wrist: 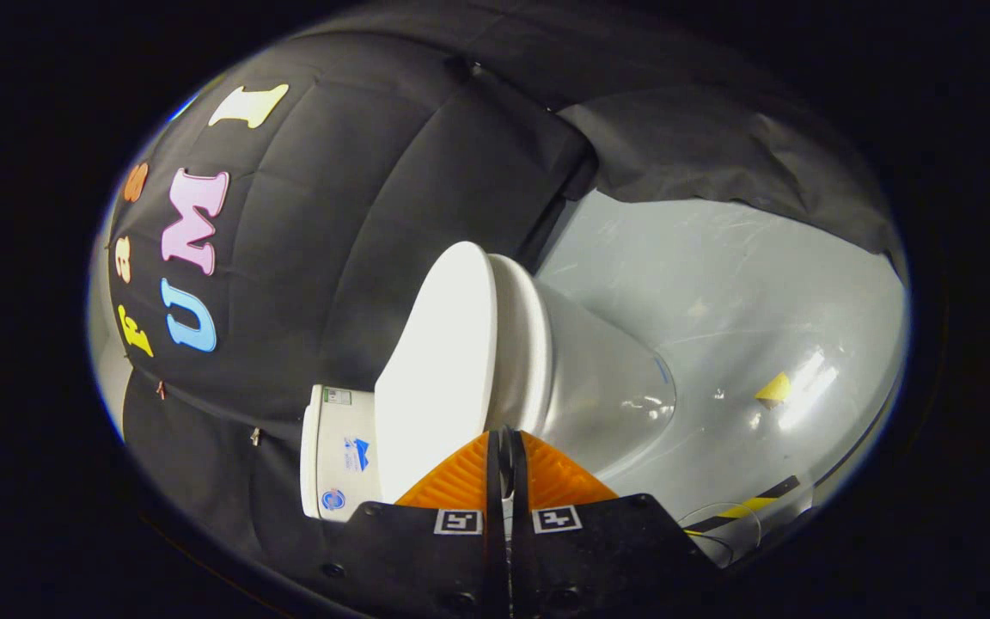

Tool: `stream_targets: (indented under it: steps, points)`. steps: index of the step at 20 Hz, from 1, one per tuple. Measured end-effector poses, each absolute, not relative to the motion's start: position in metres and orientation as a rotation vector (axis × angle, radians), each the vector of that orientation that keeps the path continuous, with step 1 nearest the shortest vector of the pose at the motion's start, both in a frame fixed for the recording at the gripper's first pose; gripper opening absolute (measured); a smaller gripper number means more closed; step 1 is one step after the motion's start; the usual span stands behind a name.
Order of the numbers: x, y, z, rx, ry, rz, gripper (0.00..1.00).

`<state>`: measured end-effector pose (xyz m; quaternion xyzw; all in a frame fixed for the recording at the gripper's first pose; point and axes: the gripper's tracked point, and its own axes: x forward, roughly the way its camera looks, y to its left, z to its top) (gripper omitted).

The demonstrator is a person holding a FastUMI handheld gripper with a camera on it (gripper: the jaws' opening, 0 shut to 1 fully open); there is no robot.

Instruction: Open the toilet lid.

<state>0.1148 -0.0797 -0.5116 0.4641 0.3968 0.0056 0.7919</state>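
The claw (506, 443) is rolled sideways, so the scene appears tilted; its two orange fingers (461, 477) are pressed together with only a thin slit between — gripping nothing. Just beyond the fingertips lies the white toilet lid (439, 361), down on the seat above the bowl (607, 387) — on a grey floor (744, 284).
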Motion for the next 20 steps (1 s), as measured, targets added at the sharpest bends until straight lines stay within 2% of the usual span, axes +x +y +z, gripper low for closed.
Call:
stream_targets:
  steps: [8, 20]
  points:
    - [0.122, -0.054, -0.423, 0.902, 0.772, 0.008, 0.07]
    - [0.135, 0.044, -0.285, 0.56, 0.704, 0.044, 0.07]
